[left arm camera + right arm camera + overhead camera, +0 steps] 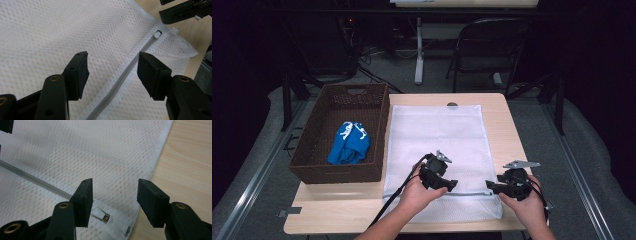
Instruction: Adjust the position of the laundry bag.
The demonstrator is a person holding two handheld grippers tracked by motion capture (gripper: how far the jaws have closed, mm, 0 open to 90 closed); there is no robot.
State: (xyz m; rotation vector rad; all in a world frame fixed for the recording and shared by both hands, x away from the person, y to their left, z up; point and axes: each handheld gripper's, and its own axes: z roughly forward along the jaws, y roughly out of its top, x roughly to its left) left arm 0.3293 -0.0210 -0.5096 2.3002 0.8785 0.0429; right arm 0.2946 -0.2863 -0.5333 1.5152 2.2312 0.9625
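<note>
A white mesh laundry bag lies flat on the wooden table, with a grey zipper running along its near edge. My left gripper hovers open just above the zipper, one jaw on each side of it. My right gripper is open at the bag's near right corner, over the white zipper pull, which also shows in the left gripper view as a small white tab, the zipper pull. A blue cloth with white markings lies in the brown wicker basket.
The basket stands at the table's left, touching the bag's left edge. Bare tabletop runs along the bag's right side and near edge. A dark folding chair and a table leg stand on the floor beyond the far edge.
</note>
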